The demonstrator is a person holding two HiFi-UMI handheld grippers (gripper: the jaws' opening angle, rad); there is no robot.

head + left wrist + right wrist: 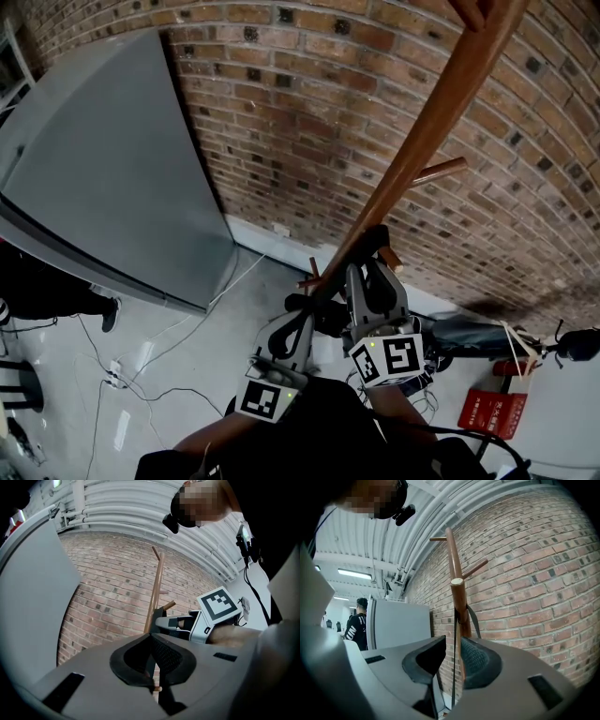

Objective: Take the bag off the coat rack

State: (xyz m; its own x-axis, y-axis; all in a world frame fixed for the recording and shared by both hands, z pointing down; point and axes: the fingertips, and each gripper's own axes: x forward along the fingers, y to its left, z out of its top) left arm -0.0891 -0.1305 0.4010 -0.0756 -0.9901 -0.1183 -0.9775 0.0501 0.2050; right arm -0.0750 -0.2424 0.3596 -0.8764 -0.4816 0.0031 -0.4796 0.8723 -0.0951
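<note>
Right claw (pixel 451 641) is hanging released around the bag strap (pixel 472 619) looping over a peg (pixel 457 581) of the coat rack (pixel 452 555); left claw (pixel 150 636) is sitting clenched. Pulling outward, I'm risking snagging it and tipping the rack

The wall (pixel 309 103) is red-brown brick, flecked with darker bricks and lined with pale mortar in a running pattern. The coat rack (pixel 427 131) is warm orange-brown wood; its peg end shows pale tan in the right gripper view. The strap (pixel 453 667) on it is black. The big panel (pixel 103 178) at upper left is plain mid-grey, the floor (pixel 187 347) a lighter grey crossed by thin white cables (pixel 236 277). The left gripper (pixel 151 639) and the right gripper (pixel 452 641) are matte grey with black textured pads. Their marker cubes (pixel 394 356) are white with black square patterns. At lower right sits a red object (pixel 492 411).
</note>
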